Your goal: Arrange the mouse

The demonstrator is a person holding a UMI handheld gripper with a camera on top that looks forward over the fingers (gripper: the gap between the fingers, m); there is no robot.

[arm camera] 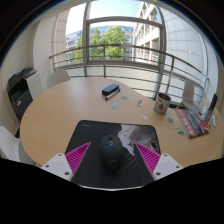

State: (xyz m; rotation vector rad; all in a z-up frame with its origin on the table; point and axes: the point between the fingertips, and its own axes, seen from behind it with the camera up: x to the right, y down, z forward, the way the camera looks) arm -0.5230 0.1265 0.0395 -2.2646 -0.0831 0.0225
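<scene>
A black computer mouse (110, 152) rests on a black mouse mat (95, 132) at the near edge of a round wooden table (70, 108). My gripper (113, 157) is open, with its fingers on either side of the mouse. The mouse stands between the magenta pads, with a small gap on the left and a wider gap on the right. The left pad (79, 158) and right pad (148, 157) sit low over the mat. A pale crumpled thing (128, 134) lies on the mat just beyond the mouse, to the right.
Further on the table are a small dark box (110, 90), a few small cards (120, 104), a red-and-white cup (161, 102) and magazines (190, 122) at the right. Chairs ring the table. A dark cabinet (19, 95) stands at the left, and windows are behind.
</scene>
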